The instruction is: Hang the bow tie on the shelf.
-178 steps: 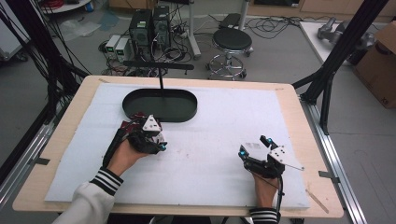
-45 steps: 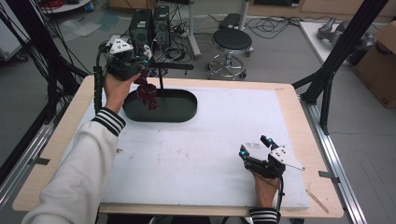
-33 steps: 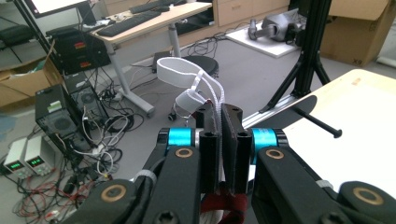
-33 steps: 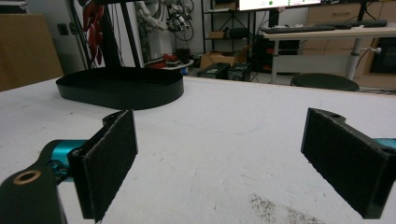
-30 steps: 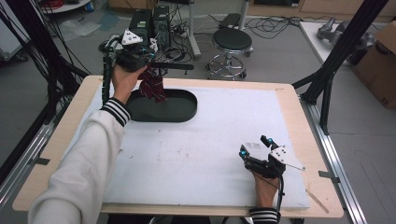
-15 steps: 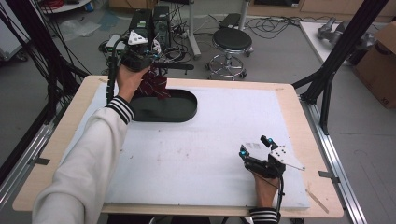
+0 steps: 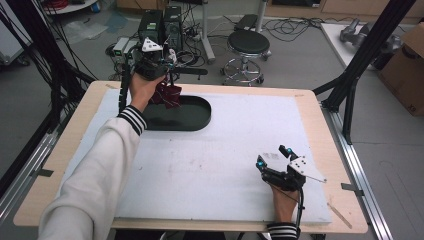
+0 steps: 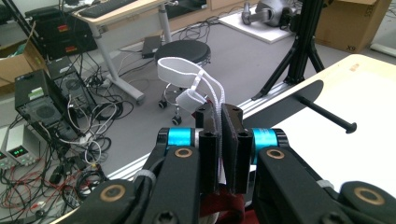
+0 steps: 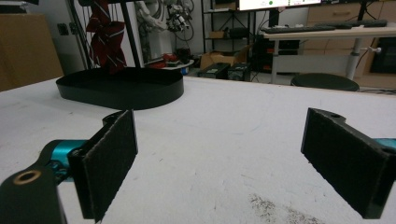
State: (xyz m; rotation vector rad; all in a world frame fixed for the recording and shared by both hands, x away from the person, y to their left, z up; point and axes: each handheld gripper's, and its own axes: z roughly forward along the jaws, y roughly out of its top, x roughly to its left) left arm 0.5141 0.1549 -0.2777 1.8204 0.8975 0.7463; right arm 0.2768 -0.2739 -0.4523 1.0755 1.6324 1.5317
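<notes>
Above the black tray [image 7: 192, 117], left gripper [image 7: 159, 60], clamping the red tie [image 7: 166, 94], has lifted further.

The cloth [image 7: 166, 95] hanging from the left tongs [image 8: 220, 140] is dark red with thin pale stripes, and its strap [image 8: 187, 77] is white. The tray [image 7: 192, 117] under it is black. The surface [image 7: 220, 150] is white on top, with a pale wooden edge. Both tongs are black with bright blue joints; the right tongs [image 9: 219, 158] show rough black pads. The sleeve [image 7: 100, 170] is cream, its cuff [image 7: 131, 119] striped dark and white.
</notes>
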